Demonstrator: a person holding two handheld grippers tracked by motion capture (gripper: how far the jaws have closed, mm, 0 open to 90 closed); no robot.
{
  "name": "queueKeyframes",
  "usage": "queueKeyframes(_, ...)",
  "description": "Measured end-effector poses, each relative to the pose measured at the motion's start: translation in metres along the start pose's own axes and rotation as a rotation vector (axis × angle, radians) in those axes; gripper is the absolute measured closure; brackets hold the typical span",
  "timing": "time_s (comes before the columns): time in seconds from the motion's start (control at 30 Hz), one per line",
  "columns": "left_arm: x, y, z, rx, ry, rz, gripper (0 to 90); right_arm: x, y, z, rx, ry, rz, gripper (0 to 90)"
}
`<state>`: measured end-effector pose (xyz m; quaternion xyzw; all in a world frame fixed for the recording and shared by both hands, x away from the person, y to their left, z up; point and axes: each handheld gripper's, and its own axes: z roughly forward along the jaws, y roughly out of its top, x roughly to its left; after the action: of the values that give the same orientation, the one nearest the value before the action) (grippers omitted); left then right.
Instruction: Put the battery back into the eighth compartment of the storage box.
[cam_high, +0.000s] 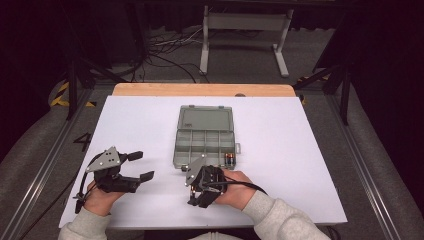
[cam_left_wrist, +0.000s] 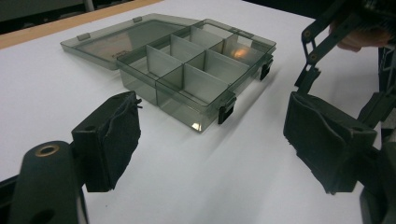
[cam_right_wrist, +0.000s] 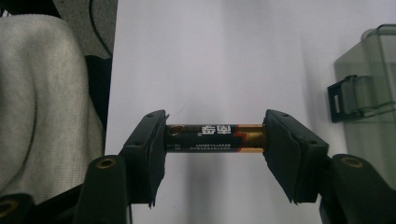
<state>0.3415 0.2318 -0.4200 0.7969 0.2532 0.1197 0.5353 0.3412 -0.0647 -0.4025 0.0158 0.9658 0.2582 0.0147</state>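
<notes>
A black and gold battery (cam_right_wrist: 205, 137) is clamped end to end between the pads of my right gripper (cam_right_wrist: 215, 140), just above the white table. In the high view the right gripper (cam_high: 198, 192) hangs in front of the grey compartment box (cam_high: 181, 150), near its front edge. The box lies open with its lid (cam_high: 205, 119) folded back, and its front right compartment holds batteries (cam_high: 229, 160). My left gripper (cam_high: 141, 165) rests at the left, open and empty, its jaws aimed at the box (cam_left_wrist: 187, 88). In the left gripper view my left gripper (cam_left_wrist: 212, 140) has nothing between its pads.
A white sheet (cam_high: 280, 150) covers the table, with a wooden strip (cam_high: 200, 90) along the far edge. The right gripper's frame (cam_left_wrist: 322, 42) shows at the upper right of the left gripper view. A grey sleeve (cam_right_wrist: 42, 102) lies left of the right jaws. The box latch (cam_right_wrist: 348, 98) is at their right.
</notes>
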Motion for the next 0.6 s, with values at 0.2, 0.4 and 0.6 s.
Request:
queueKeyframes(0.2,-0.001,0.0,0.001,0.002,0.002,-0.002,19.0,-0.002,0.001,-0.015,-0.026,-0.012,-0.003,41.5)
queueKeyframes(0.4,0.002,0.0,0.001,-0.002,0.004,-0.005,19.0,-0.007,-0.001,-0.026,-0.027,-0.02,0.004,41.4)
queueKeyframes(0.6,0.002,0.0,0.002,0.002,0.003,-0.009,19.0,-0.013,-0.002,-0.042,-0.046,-0.034,0.007,41.4)
